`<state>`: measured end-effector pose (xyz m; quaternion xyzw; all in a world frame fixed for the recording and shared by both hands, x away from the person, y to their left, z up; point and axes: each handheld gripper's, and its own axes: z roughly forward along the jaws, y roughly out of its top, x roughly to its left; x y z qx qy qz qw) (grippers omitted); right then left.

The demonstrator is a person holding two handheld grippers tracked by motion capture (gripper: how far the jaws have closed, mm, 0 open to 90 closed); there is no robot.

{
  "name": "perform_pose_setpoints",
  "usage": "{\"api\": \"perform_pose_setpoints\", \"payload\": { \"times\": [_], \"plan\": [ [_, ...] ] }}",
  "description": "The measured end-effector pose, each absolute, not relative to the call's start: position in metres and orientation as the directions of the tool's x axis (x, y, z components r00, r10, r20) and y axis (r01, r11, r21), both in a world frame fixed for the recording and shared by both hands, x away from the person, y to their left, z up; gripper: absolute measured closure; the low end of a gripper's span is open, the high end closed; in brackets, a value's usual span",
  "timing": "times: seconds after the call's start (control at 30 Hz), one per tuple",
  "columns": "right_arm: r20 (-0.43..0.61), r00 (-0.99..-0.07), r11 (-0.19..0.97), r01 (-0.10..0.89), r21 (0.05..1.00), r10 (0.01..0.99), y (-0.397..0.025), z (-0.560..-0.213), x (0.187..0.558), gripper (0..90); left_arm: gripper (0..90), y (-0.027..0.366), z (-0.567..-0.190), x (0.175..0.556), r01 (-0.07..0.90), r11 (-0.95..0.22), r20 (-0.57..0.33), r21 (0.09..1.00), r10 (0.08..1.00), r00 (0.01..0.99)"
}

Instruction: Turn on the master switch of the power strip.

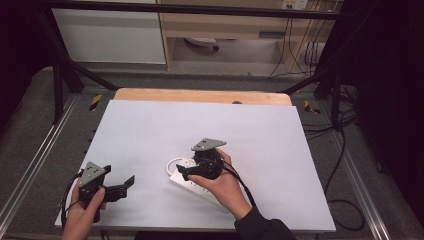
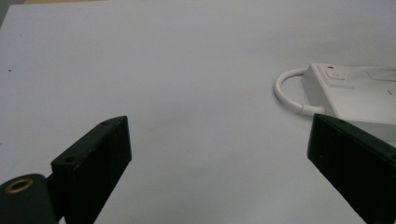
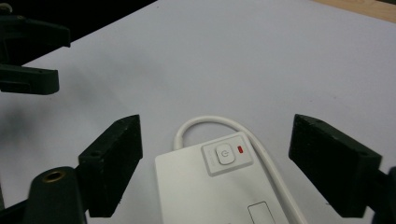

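Tabletop: a white sheet over a wooden board point(image 1: 200, 95), nothing else on it but the work piece

Work piece: a flat white plastic power strip point(image 1: 192, 182) with a push switch and small red indicator point(image 3: 240, 149) at one end. It lies near the middle of the sheet, toward your side, partly under your right hand. A stiff white cord point(image 3: 205, 122) leaves the switch end, loops round, and runs back along the strip's side

Your right claw point(image 3: 215, 163) hovers directly over the switch end. Jaws are spread wide, one on each side of the body, touching nothing, holding nothing. In the high view the right claw point(image 1: 192, 171) sits right on top of the strip

Your left claw point(image 1: 122, 187) waits well off to the left near the tabletop edge, jaws also wide apart and empty. In the left gripper view the strip point(image 2: 359, 91) and its cord loop point(image 2: 285, 93) sit ahead and to the side, beyond the jaw tips

Handling, as a judgement:
- Rigid shell, will not flex or crush under a firm pinch
- Smooth moulded plastic, likely slick against the pads, so close squarely on the two long side walls rather than a corner
- Probably light to moderate in weight, with the trailing cord pulling at one end; expect it to swing or drag if you lift by the tip
- Keep the pads clear of the switch and off the cord running along the side, or the grip will sit uneven
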<state>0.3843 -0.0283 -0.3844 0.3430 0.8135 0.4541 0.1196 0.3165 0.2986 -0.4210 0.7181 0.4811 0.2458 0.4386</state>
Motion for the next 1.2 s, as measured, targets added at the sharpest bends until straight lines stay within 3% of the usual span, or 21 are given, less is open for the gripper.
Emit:
{"api": "perform_pose_setpoints", "payload": {
  "times": [0.43,1.2],
  "plan": [
    [0.059,-0.742,0.36,0.392,0.846,0.668,-0.026,-0.378,0.373,4.8,6.5,0.299,-0.419,0.316,0.467,-0.133,-0.095,0.874,0.897,0.432],
    [0.018,-0.688,0.314,0.355,0.881,0.726,-0.068,-0.362,0.379,4.7,6.4,0.298,-0.418,0.316,0.465,-0.133,-0.095,0.875,0.895,0.436]
  ]
}}
